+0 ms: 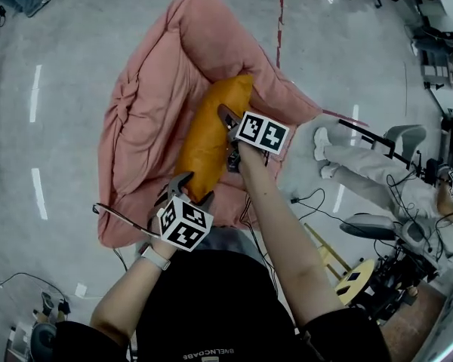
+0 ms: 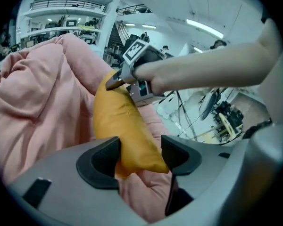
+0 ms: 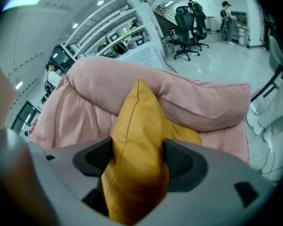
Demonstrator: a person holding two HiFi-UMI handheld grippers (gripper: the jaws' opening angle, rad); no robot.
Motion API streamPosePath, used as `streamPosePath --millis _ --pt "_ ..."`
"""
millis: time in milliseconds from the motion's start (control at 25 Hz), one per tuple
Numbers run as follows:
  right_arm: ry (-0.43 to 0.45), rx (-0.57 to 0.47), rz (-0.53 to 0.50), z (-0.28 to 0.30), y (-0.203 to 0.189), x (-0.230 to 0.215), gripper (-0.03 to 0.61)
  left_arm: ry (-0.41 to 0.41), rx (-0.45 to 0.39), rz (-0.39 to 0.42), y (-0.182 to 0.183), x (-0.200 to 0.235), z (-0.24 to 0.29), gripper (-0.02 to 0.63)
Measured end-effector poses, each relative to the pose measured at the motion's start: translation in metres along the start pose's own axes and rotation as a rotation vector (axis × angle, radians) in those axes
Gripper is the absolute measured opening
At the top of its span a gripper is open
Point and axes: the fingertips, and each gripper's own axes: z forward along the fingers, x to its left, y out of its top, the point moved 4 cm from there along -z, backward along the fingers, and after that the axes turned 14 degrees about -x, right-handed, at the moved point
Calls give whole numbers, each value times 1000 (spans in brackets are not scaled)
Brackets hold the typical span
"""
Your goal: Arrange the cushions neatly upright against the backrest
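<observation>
**Orange cushion held on edge over pink sofa**
Head view: the cushion sits mid-sofa, short of the far backrest. Left gripper view: the left tongs stand loose about its near corner. Right gripper view: the right tongs pinch its right edge. With that corner slack, it could flop flat.

The right forearm stretches farther forward than the left forearm; both grippers tilt steeply down; the left gripper holds its jaws apart around a corner of the cushion, one pad just clear of it; the right gripper presses both pads on the cushion's edge.
</observation>
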Motion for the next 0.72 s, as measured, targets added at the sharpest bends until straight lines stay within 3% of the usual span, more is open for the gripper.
streamPosePath --millis 160,400,560,720 --pt "36 65 -74 11 11 20 344 86 70 12 -7 30 -1 259" --pt "20 37 -83 13 41 18 368 98 127 13 -15 37 2 229" --pt "40 88 -51 30 36 14 366 115 141 6 -18 41 2 219" --pt "56 78 -52 35 33 13 264 95 134 -39 -17 43 7 181"
